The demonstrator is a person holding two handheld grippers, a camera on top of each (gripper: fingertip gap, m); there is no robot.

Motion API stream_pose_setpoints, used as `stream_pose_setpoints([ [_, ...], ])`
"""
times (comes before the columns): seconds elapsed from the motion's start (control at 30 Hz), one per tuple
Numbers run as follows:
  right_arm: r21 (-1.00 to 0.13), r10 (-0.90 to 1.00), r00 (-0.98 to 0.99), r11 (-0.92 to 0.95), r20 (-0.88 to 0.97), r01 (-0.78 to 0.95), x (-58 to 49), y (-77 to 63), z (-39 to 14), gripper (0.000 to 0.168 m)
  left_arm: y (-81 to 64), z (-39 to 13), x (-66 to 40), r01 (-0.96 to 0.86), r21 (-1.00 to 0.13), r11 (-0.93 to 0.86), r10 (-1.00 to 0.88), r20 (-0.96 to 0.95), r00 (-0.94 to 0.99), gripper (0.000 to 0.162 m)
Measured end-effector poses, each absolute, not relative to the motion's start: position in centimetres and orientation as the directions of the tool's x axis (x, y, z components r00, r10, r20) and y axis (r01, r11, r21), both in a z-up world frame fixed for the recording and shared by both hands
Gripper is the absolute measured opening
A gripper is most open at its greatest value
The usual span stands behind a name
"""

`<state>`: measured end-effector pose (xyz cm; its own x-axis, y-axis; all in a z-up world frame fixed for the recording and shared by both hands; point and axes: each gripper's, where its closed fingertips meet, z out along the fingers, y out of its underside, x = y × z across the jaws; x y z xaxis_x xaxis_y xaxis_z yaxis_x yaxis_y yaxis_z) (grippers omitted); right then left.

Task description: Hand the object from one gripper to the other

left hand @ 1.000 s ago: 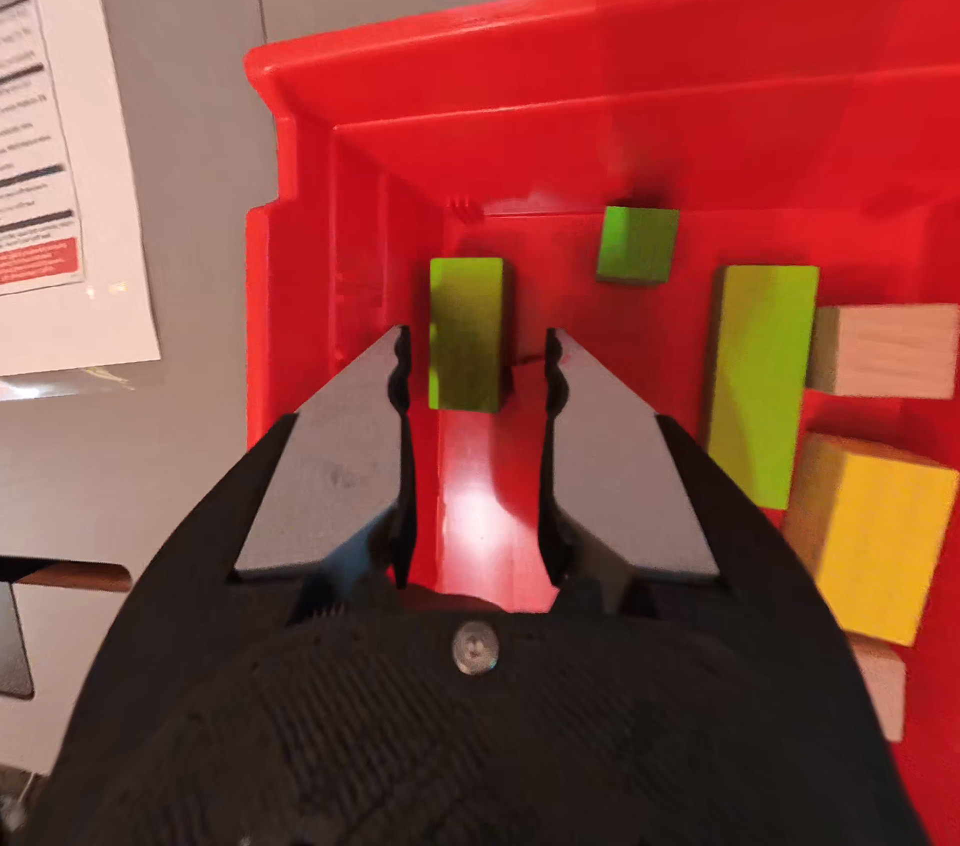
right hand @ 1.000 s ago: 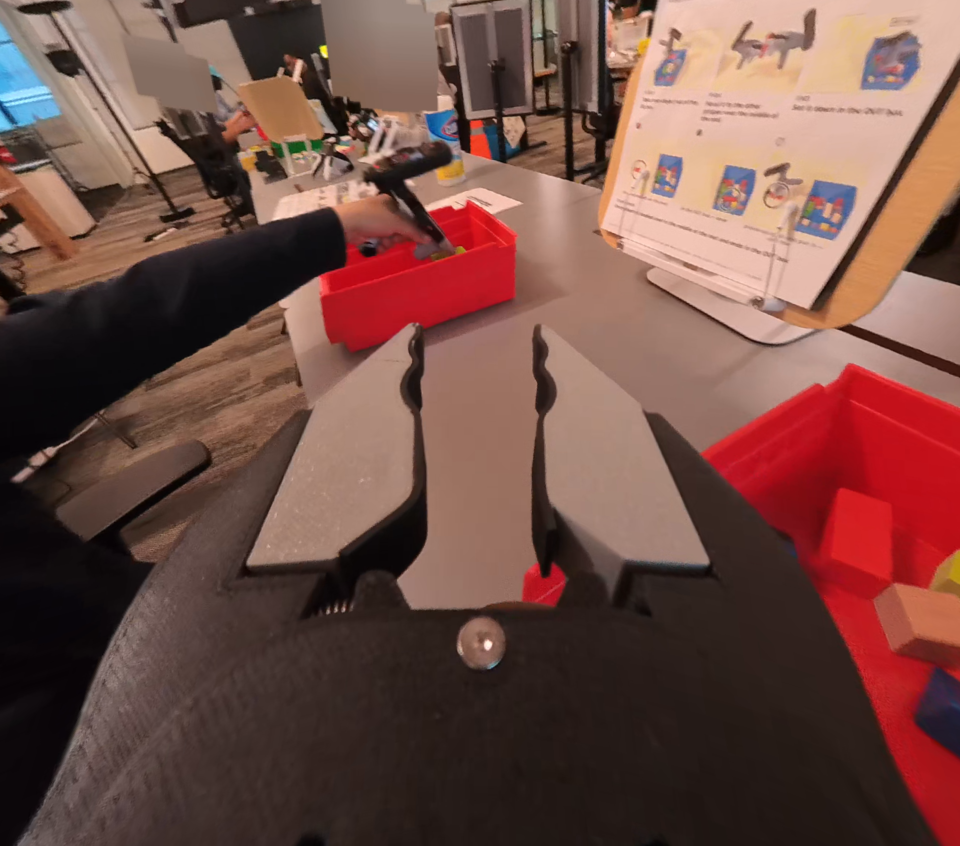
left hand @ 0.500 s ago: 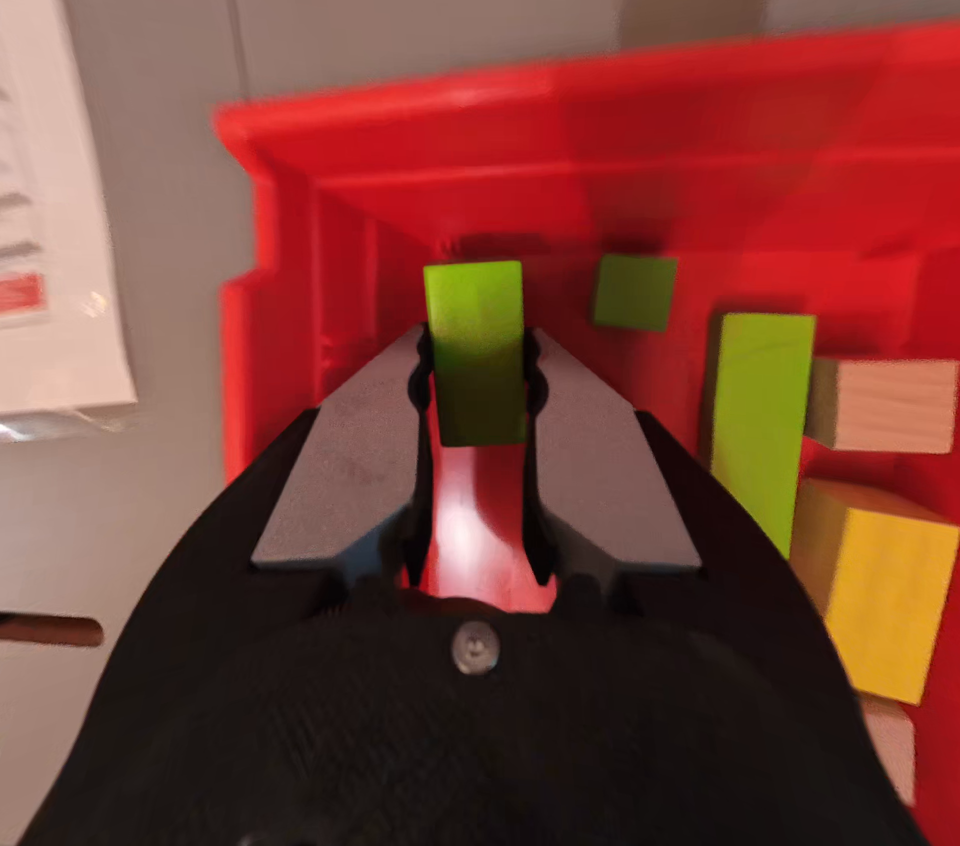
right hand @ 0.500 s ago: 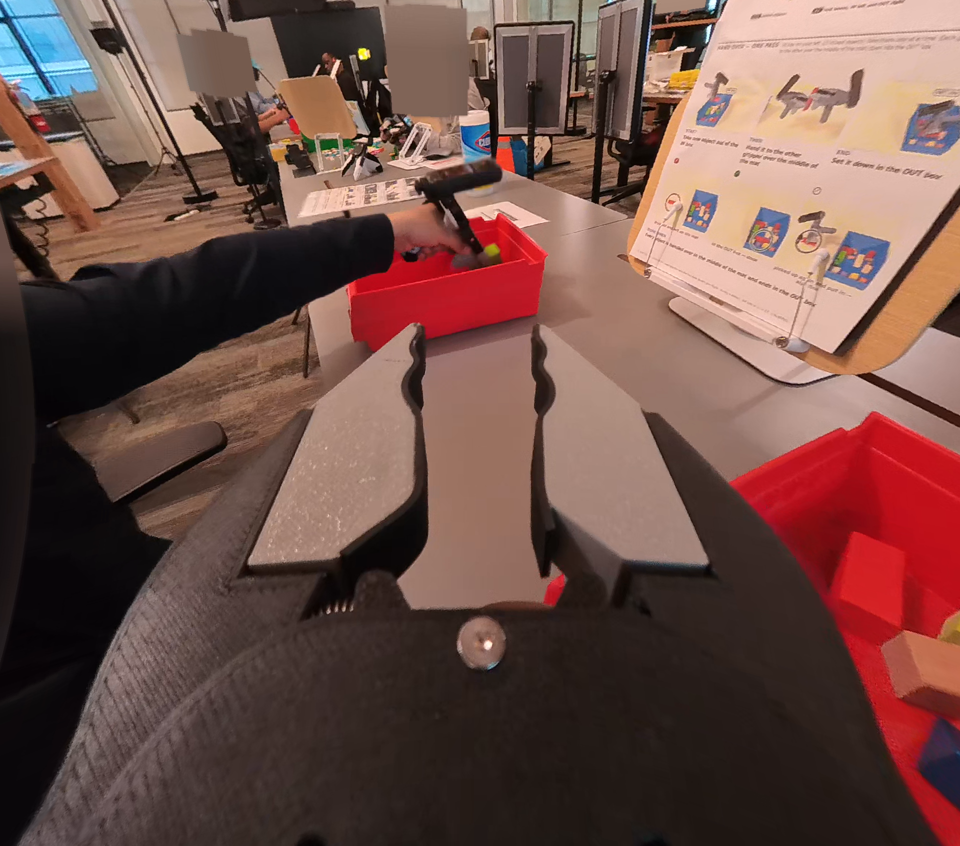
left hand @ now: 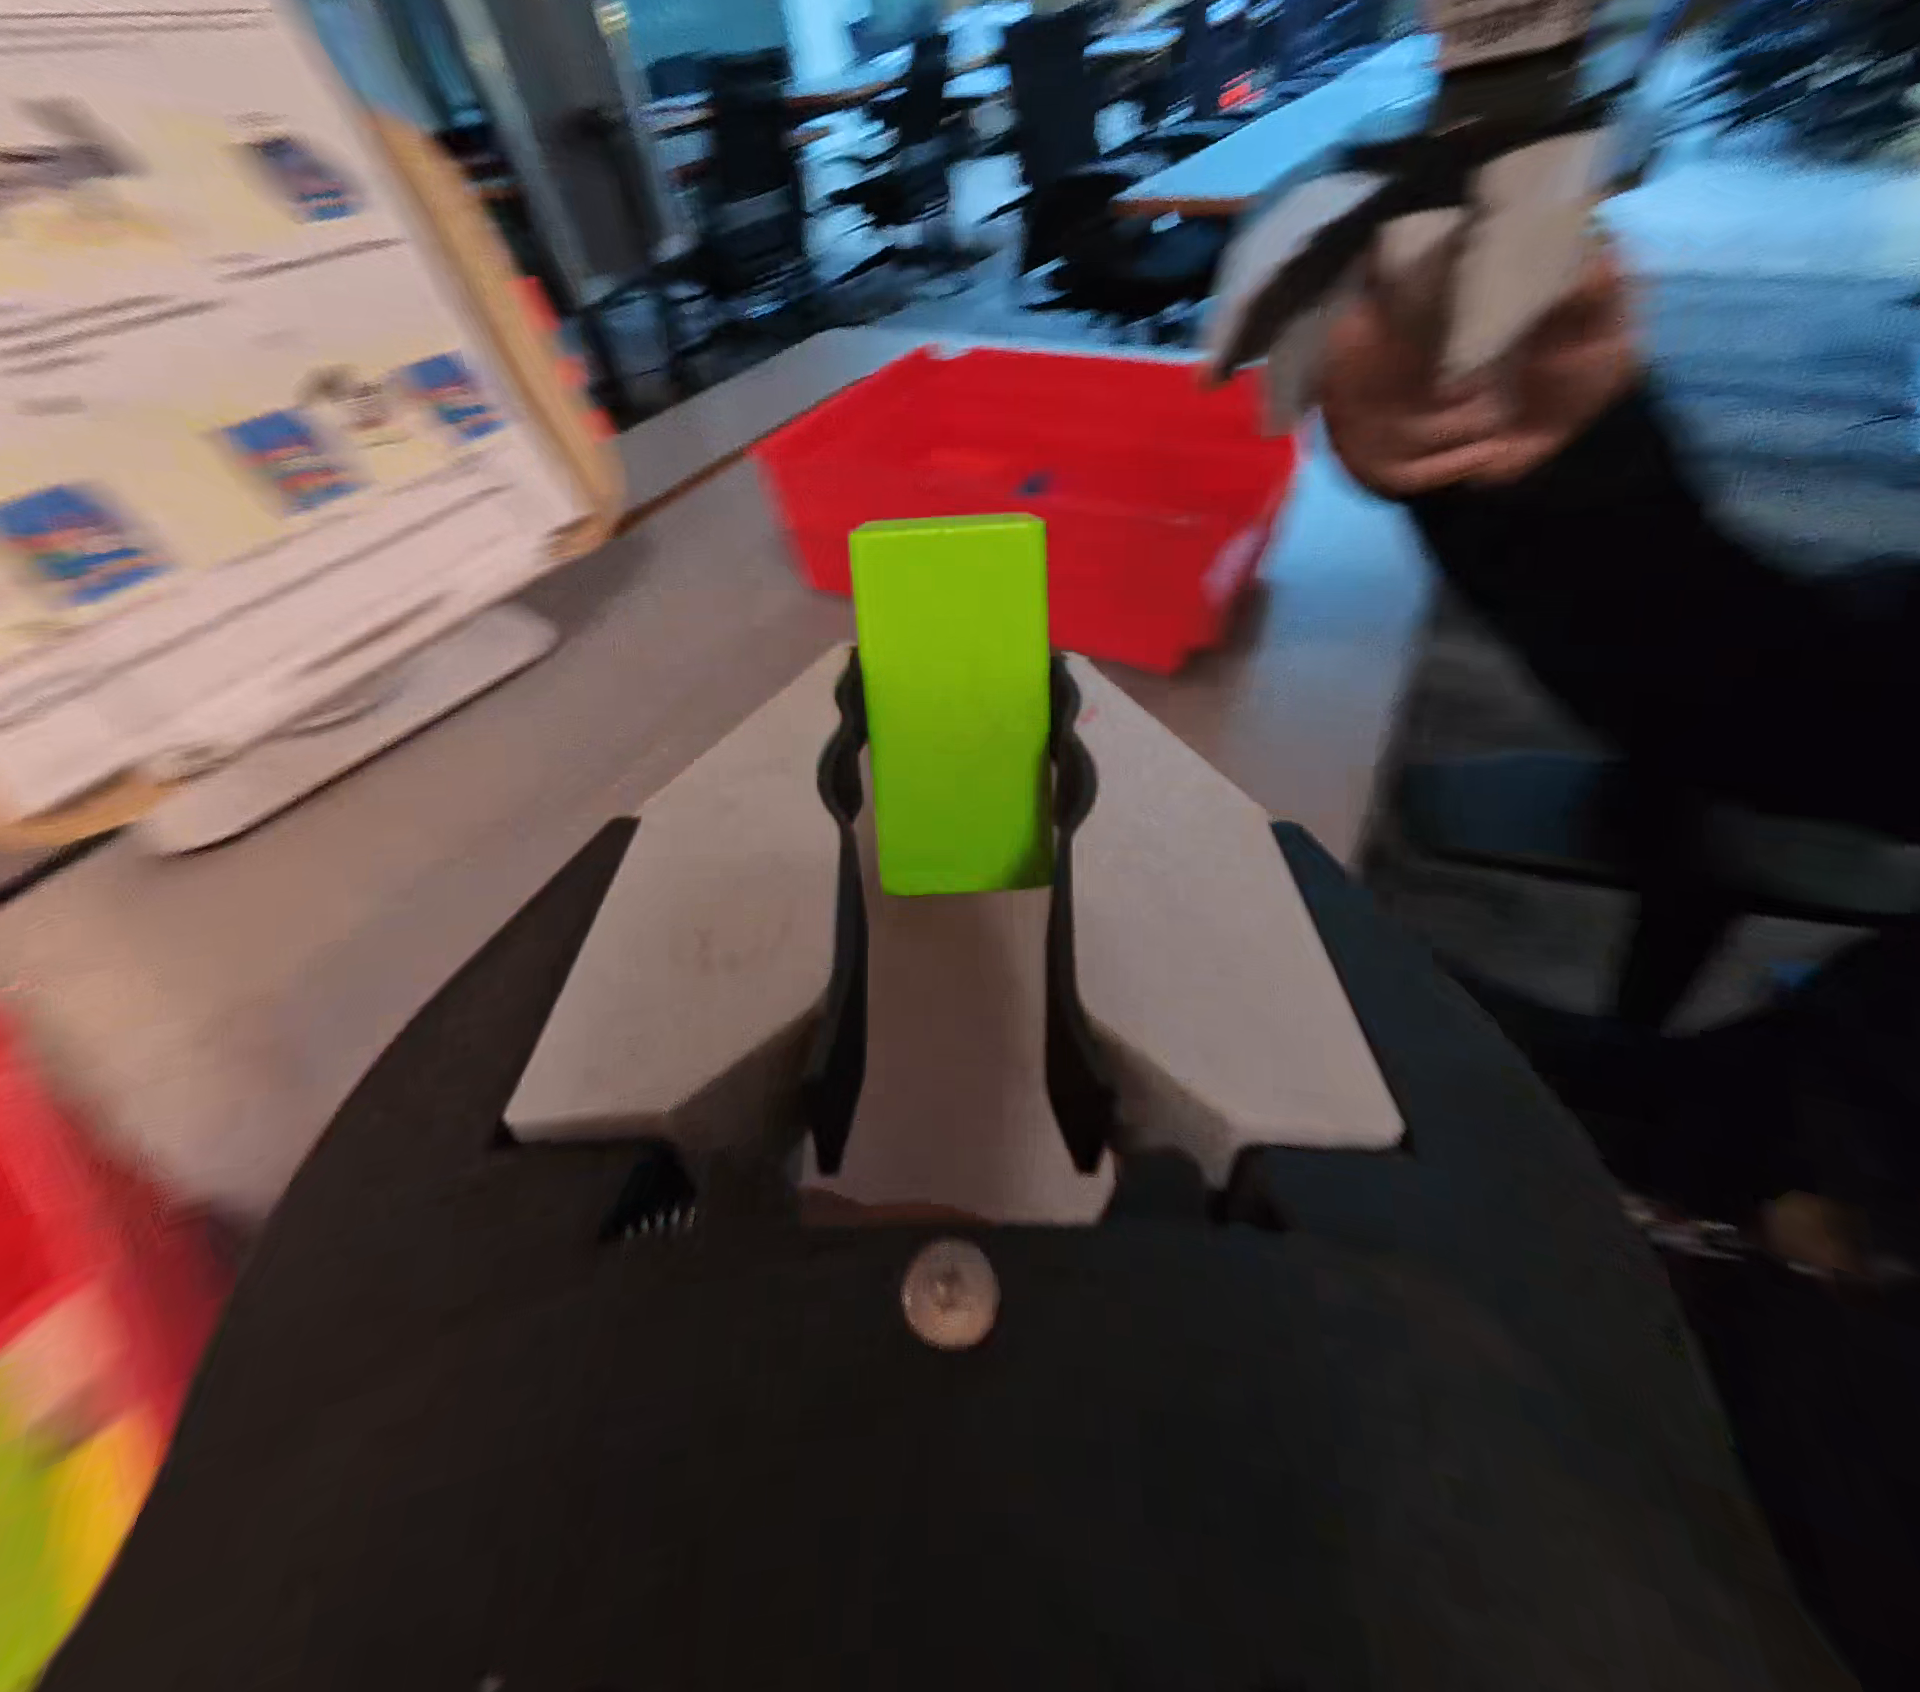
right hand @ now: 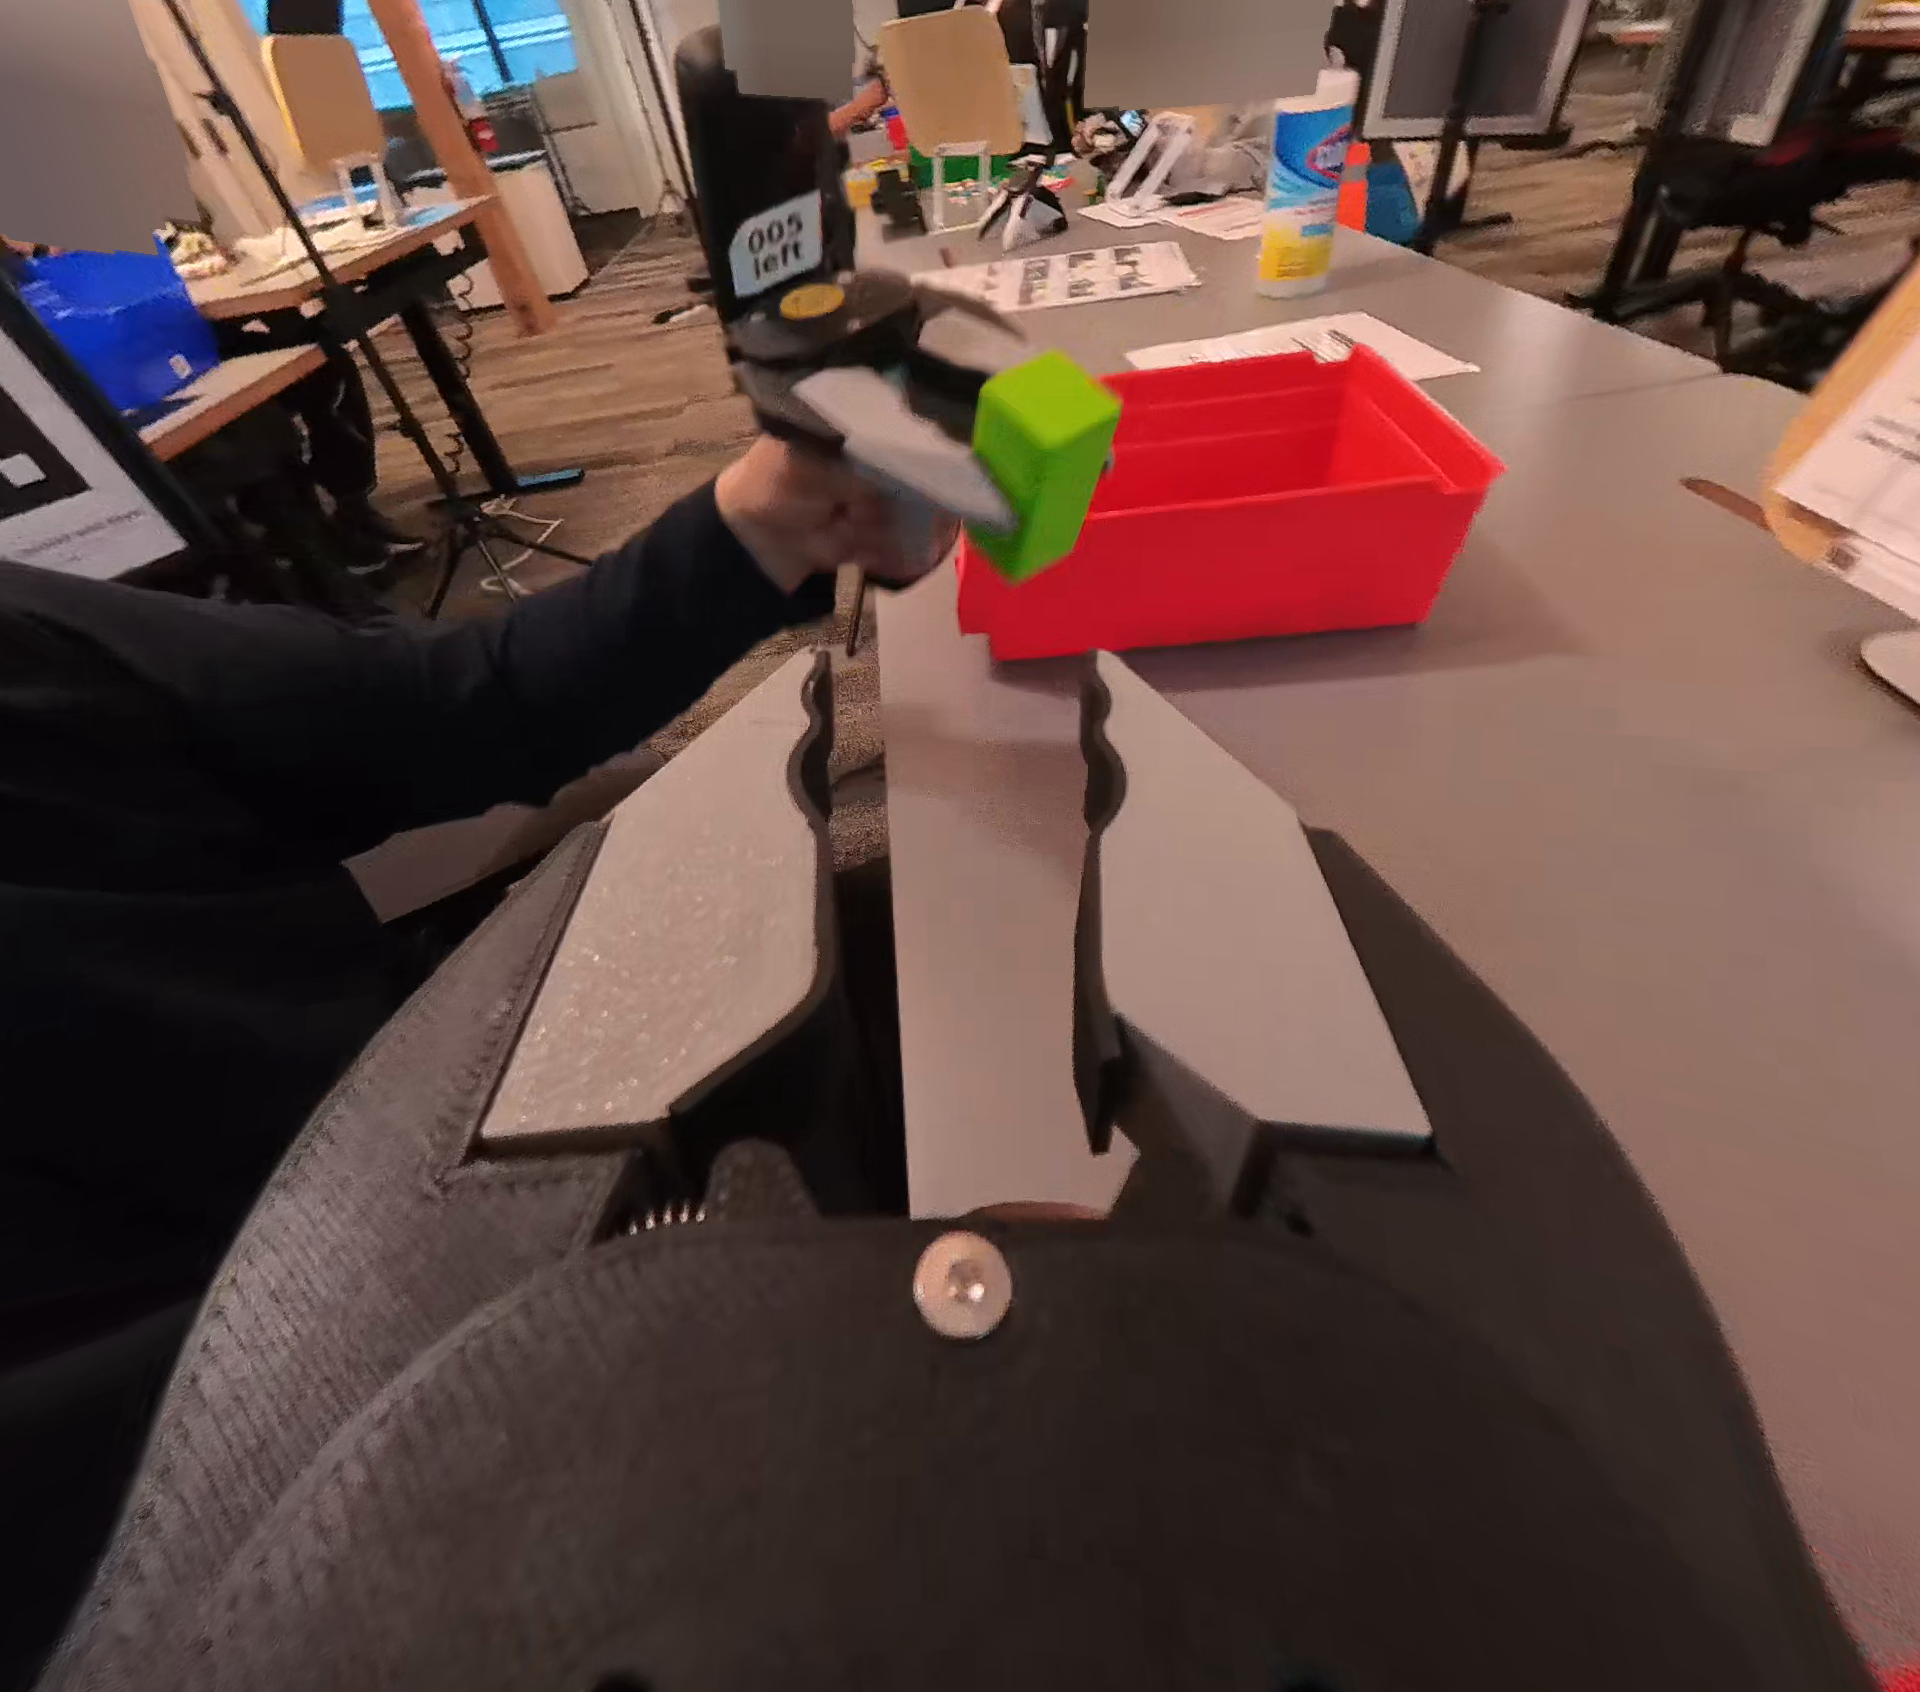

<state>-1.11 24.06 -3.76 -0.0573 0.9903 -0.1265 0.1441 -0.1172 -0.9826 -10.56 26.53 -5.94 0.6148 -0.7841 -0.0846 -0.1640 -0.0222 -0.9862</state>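
A bright green block (left hand: 951, 707) is clamped between the fingers of my left gripper (left hand: 951, 681), with its far end sticking out past the tips. It is held in the air above the grey table (left hand: 665, 707). In the right wrist view the left gripper (right hand: 1003, 489) holds the same green block (right hand: 1039, 463) up in front of a red bin (right hand: 1247, 520). My right gripper (right hand: 956, 686) is open and empty, pointing at the block from a short way off. It also shows in the left wrist view (left hand: 1403, 271), blurred, at the upper right in a hand.
A second red bin (left hand: 1039, 479) stands on the table past the block. An instruction board on a stand (left hand: 208, 292) is at the left. The bin with blocks (left hand: 62, 1279) blurs at the lower left. A wipes canister (right hand: 1299, 188) and papers lie farther back. There is about 11 cm between the tips of the two grippers.
My left gripper shut on the green block in the red bin, lifted it out and swung it up towards the right gripper. The right gripper turned to face it and stayed open.
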Motion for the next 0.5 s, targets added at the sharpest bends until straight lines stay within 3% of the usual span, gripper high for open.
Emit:
stream_pose_setpoints([
  [0.17, -0.985, 0.959, -0.234, -0.143, -0.161, 0.093, -3.6, 19.2, -2.9, 0.050, 20.5, -6.2, -4.6, -0.069, -0.998, -0.012, -0.896, -0.020, 0.444, 0.033],
  [0.4, -0.992, 0.973, -0.208, -0.083, -0.101, 0.095, -5.6, 18.0, -3.4, 0.048, 18.0, -4.5, -4.5, 0.053, -0.998, -0.043, -0.933, 0.060, 0.356, 0.032],
  [0.5, -0.990, 0.971, -0.212, -0.092, -0.113, 0.107, -6.3, 18.1, -4.0, 0.049, 17.6, -4.8, -4.0, 0.023, -0.999, -0.028, -0.940, 0.034, 0.338, 0.033],
])
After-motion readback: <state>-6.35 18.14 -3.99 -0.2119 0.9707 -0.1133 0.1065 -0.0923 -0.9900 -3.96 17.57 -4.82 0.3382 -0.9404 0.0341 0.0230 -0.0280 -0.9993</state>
